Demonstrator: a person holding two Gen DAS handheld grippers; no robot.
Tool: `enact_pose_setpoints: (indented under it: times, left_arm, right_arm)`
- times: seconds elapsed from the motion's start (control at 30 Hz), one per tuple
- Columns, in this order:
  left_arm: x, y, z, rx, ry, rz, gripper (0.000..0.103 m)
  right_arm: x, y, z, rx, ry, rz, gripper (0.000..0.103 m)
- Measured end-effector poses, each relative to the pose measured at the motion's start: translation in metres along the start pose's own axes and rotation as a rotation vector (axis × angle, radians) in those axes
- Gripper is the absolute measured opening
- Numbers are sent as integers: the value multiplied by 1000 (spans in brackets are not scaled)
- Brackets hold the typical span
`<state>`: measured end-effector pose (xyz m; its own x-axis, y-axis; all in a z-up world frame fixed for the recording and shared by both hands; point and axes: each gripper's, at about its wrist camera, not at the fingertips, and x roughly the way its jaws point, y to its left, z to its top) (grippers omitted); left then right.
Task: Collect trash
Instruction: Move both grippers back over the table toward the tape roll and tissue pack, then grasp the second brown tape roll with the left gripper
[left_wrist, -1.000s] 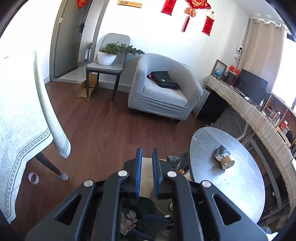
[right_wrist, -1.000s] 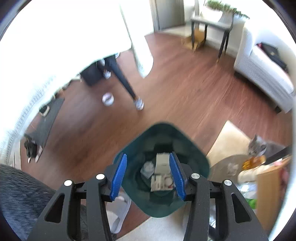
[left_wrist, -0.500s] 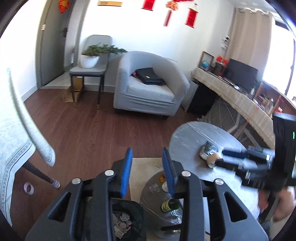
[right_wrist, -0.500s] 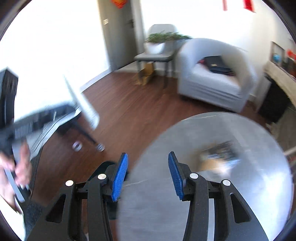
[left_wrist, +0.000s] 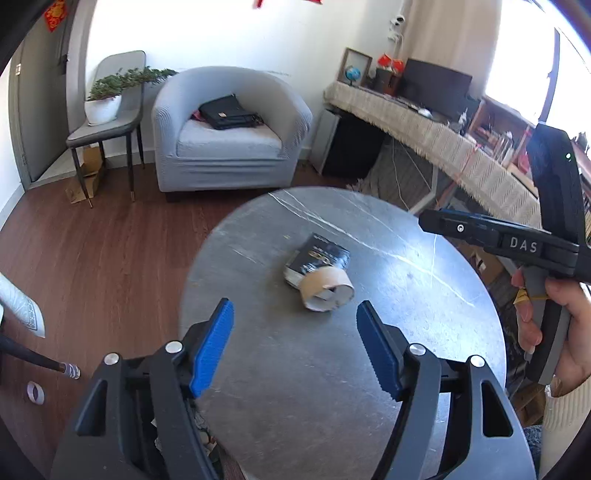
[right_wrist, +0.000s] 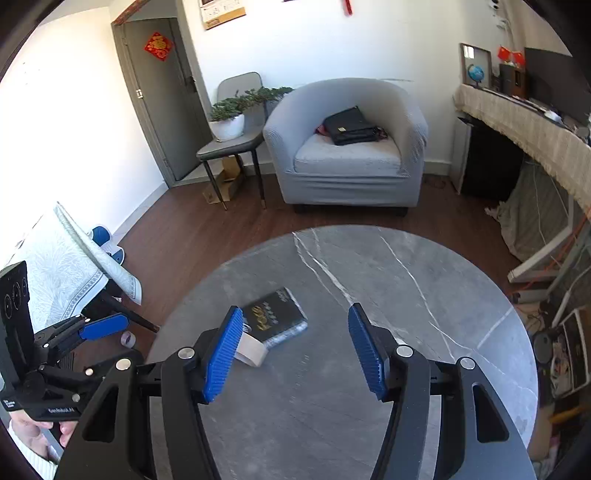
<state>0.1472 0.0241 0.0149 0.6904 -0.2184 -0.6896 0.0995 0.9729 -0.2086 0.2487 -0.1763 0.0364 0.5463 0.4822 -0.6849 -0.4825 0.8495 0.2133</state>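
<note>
A black packet (left_wrist: 320, 257) (right_wrist: 276, 317) with gold print lies on the round grey marble table (left_wrist: 424, 332) (right_wrist: 424, 295). A brown tape roll (left_wrist: 325, 287) (right_wrist: 251, 350) lies against it. My left gripper (left_wrist: 295, 345) is open and empty, above the table just short of the roll. My right gripper (right_wrist: 293, 349) is open and empty, with the roll by its left finger and the packet just beyond. Each gripper shows in the other's view, the right one (left_wrist: 498, 236) at the right edge, the left one (right_wrist: 99, 328) at the left.
A grey armchair (left_wrist: 225, 136) with a black bag stands beyond the table. A chair with a potted plant (left_wrist: 107, 99) is to its left. A cloth-covered table (right_wrist: 62, 273) is at the left. A long desk (left_wrist: 443, 140) runs along the right. A tape ring (left_wrist: 35, 392) lies on the floor.
Both grippers swung up from over the dark green bin to above the round table. The left jaws went from nearly shut to wide open. The right stayed open.
</note>
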Motion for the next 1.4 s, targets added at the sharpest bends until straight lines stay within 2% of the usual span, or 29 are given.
enact_pose_setpoints:
  times: [0.1, 0.2, 0.4, 0.57, 0.73, 0.87, 0.9, 1.0, 1.1, 1.13, 1.27, 1.4]
  left_arm:
    - [23, -14, 2, 32, 31, 23, 74]
    - [38, -19, 6, 29, 57, 14, 74]
    - [64, -37, 11, 33, 73, 45, 74]
    - [84, -40, 10, 28, 97, 96, 74]
    - [98, -40, 10, 15, 113, 109, 71]
    - [102, -35, 9, -13, 126, 107, 61]
    - [102, -34, 9, -19, 127, 110, 55]
    - [99, -31, 10, -27, 123, 105, 54]
    - [96, -31, 7, -28, 129, 81, 54]
    - [94, -32, 6, -22, 133, 72, 54]
    - [88, -35, 0, -1, 142, 60, 54]
    - [78, -31, -3, -1, 142, 60, 54]
  right_arm:
    - [-5, -10, -5, 19, 3, 7, 60]
    - [-6, -18, -9, 27, 7, 17, 60]
    - [-3, -24, -19, 25, 31, 18, 60]
    - [-3, -34, -27, 38, 40, 16, 60]
    - [-1, -40, -30, 40, 50, 4, 60]
    - [1, -39, -33, 31, 60, 5, 61]
    - [2, -39, -34, 29, 62, 5, 61]
    - [3, -38, -34, 20, 66, 13, 61]
    - [6, -35, -35, 3, 69, 30, 67]
    - [8, -33, -35, -4, 74, 47, 72]
    - [14, -24, -35, -42, 89, 82, 79]
    - [21, -11, -35, -103, 102, 111, 80]
